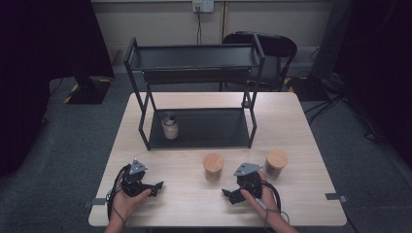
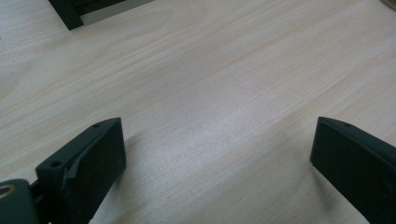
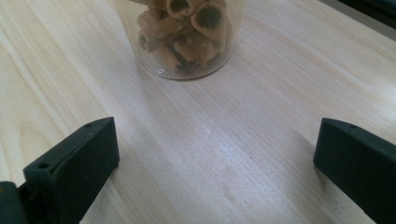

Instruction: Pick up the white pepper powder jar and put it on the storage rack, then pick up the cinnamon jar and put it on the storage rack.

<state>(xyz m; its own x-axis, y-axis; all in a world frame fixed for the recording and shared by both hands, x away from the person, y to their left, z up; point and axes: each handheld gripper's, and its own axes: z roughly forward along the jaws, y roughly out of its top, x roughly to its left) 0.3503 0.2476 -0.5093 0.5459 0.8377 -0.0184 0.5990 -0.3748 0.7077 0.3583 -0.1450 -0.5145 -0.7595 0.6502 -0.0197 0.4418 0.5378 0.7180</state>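
Note:
Two glass jars with round wooden lids stand on the light wooden table (image 1: pixel 291 121): one jar (image 1: pixel 213 166) near the middle and another jar (image 1: pixel 276 162) to its right. A third jar (image 1: pixel 170 125), pale inside, sits on the lower shelf of the black metal rack (image 1: pixel 197 99). My left gripper (image 1: pixel 156 187) rests low at the front left, open, with bare wood between its jaws (image 2: pixel 217 158). My right gripper (image 1: pixel 228 194) is at the front right, open, nothing between its jaws (image 3: pixel 217 161). In the right gripper view a clear jar (image 3: pixel 184 35) of short tube-shaped pieces stands just ahead.
The rack has an upper shelf (image 1: pixel 194 57) and takes up the back half of the table. A black chair (image 1: pixel 269 46) stands behind the table. A corner of the rack's base (image 2: pixel 70 14) shows in the left gripper view. Dark curtains flank the room.

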